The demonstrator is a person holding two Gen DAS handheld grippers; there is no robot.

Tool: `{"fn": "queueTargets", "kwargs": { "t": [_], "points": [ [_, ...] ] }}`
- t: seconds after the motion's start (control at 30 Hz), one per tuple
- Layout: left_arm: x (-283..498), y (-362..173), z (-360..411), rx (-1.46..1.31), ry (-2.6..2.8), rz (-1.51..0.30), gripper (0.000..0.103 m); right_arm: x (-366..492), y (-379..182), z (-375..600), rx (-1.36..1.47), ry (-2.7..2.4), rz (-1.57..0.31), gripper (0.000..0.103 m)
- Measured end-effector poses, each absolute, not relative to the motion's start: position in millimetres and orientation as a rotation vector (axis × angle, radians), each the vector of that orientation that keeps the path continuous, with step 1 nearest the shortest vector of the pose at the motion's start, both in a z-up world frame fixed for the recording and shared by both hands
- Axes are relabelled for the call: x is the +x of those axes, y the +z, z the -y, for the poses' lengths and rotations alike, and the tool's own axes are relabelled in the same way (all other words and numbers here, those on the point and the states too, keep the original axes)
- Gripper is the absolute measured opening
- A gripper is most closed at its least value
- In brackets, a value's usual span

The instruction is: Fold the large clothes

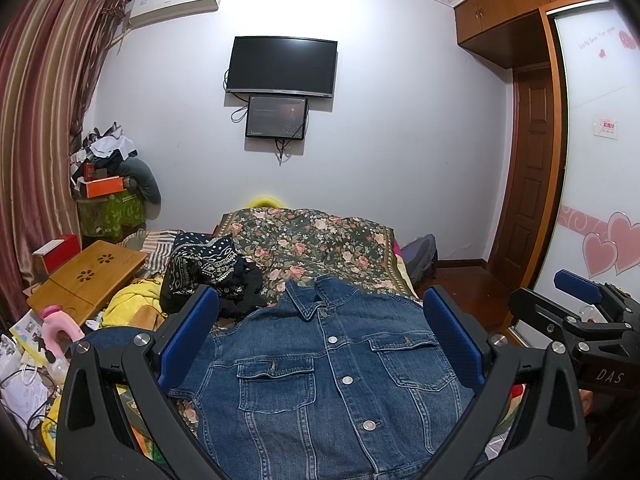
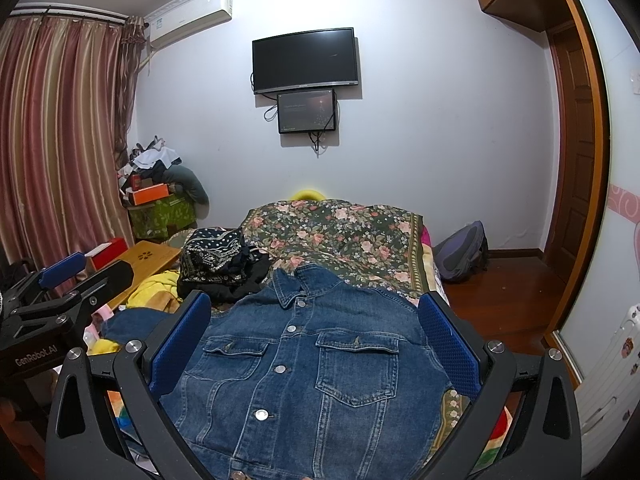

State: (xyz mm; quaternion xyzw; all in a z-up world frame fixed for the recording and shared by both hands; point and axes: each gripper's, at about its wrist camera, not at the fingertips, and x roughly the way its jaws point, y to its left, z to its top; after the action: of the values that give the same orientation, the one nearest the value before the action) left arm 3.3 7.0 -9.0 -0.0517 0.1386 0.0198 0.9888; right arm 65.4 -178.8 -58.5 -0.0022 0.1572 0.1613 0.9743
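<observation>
Both held level above the denim jacket (image 1: 332, 376) on the floral bedspread (image 1: 320, 240), side by side: left gripper (image 1: 320, 332) spread wide, empty; right gripper (image 2: 316, 336) likewise.

That denim jacket (image 1: 332, 380) is heavy faded cloth with shiny metal buttons. The floral bedspread (image 1: 320, 240) looks like soft matt cotton. The folding lap desk (image 1: 88, 276) is smooth bamboo, and the gripper pads (image 2: 448, 344) are textured blue rubbery stuff on matt black plastic.

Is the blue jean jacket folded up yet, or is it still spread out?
Spread out. The denim jacket lies flat, front up on the flowery bedspread, buttoned, with both chest pockets and the collar showing. Its sleeves are hard to see.
</observation>
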Motion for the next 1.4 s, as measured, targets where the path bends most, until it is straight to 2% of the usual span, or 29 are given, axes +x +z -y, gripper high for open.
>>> {"fn": "queueTargets", "kwargs": {
  "t": [0.53,0.83,1.13,1.33,1.4],
  "points": [
    [25.0,-19.1,-36.5,-0.131,0.090,-0.295,0.103,91.6,-60.4,185.6,-0.028,0.253,-0.328,0.103],
    [59.6,-27.8,-117.9,-0.214,0.311,-0.284,0.103,128.2,-64.8,181.9,-0.037,0.198,-0.353,0.103],
    [96.7,-89.6,-243.0,-0.321,0.563,-0.423,0.103,172.1,-85.6,171.8,-0.039,0.188,-0.449,0.103],
    [106.6,-159.6,-315.8,-0.392,0.741,-0.579,0.103,202.3,-108.9,164.4,-0.053,0.185,-0.549,0.103],
    [106.0,-180.5,-331.3,-0.442,0.746,-0.628,0.099,211.1,-117.0,163.3,-0.057,0.183,-0.582,0.103]
  ]
}}
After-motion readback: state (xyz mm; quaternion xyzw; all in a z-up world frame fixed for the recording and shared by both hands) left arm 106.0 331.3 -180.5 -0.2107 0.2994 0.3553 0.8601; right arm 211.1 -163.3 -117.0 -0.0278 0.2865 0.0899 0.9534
